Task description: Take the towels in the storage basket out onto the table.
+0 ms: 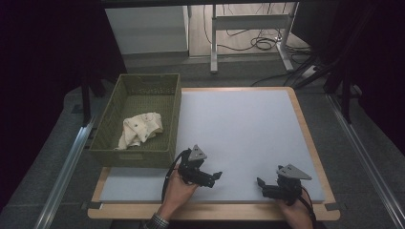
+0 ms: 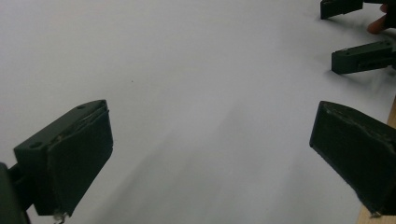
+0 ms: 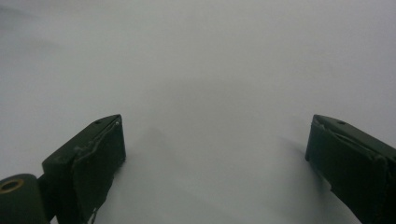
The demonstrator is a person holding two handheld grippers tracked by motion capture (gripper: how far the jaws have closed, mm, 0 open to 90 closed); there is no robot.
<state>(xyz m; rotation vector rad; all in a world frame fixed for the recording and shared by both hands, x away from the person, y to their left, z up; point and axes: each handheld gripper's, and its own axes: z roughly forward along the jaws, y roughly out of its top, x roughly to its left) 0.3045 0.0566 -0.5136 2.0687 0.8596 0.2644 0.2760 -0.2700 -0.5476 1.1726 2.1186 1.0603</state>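
1. Over the pale grey table mat (image 1: 239, 133) in the high view, the left gripper (image 1: 216, 177) and the right gripper (image 1: 261, 183) rest low near the front edge, well apart, each with jaws spread and nothing between them. A crumpled cream cloth (image 1: 140, 130) lies inside the green woven rectangular basket (image 1: 136, 156) at the table's left side, apart from both grippers.
2. Along the left gripper view, the left gripper (image 2: 210, 154) is released, its black jaws wide apart over bare mat (image 2: 187, 70); the right gripper (image 2: 343, 35) shows at the top right, jaws also parted.
3. Along the right gripper view, the right gripper (image 3: 215, 158) is released too, jaws wide, gripping nothing, just above the mat (image 3: 201, 56)
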